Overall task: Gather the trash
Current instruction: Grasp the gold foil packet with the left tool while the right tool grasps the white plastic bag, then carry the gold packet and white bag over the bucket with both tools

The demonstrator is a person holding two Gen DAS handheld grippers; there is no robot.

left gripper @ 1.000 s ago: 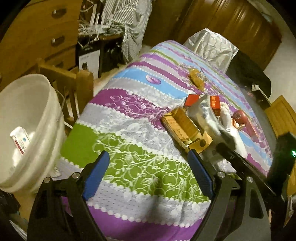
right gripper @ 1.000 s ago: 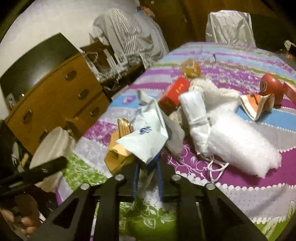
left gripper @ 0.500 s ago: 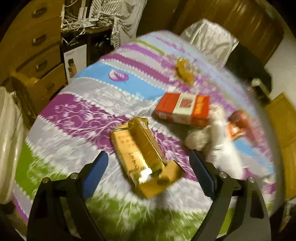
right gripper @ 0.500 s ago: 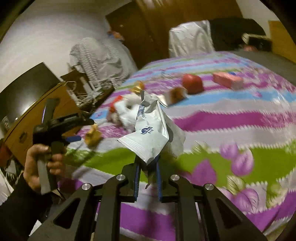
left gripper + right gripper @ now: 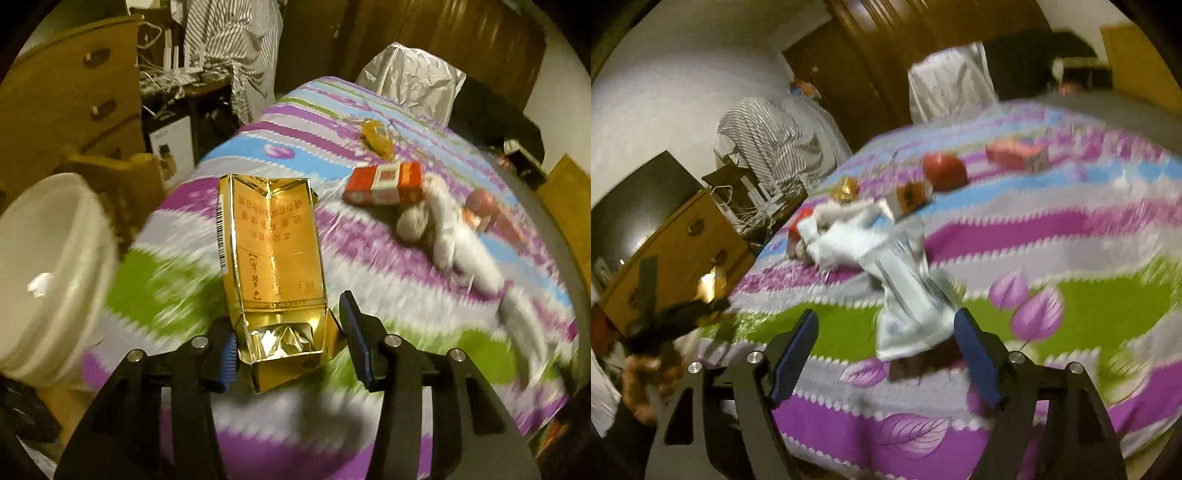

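Observation:
A gold foil carton (image 5: 273,258) stands up between the blue pads of my left gripper (image 5: 288,321). Its jaws are closing and the pads pinch the carton's open lower end; it stays sharp while the bed behind it blurs. My right gripper (image 5: 886,314) is opening above the striped bedspread (image 5: 1071,229). A crumpled white plastic bag (image 5: 908,295) hangs loose between its spread pads, touching neither. A white bucket (image 5: 48,266) stands left of the bed.
On the bed lie a red box (image 5: 384,182), a small gold wrapper (image 5: 376,138), white packing wrap (image 5: 454,240) and a red round thing (image 5: 943,171). A wooden dresser (image 5: 74,92) stands behind the bucket. A hand (image 5: 646,380) carries the other gripper at the left.
The left gripper closed on the gold carton and tipped it up off the bed. The right gripper swung along the bed, then opened and let go of the white bag.

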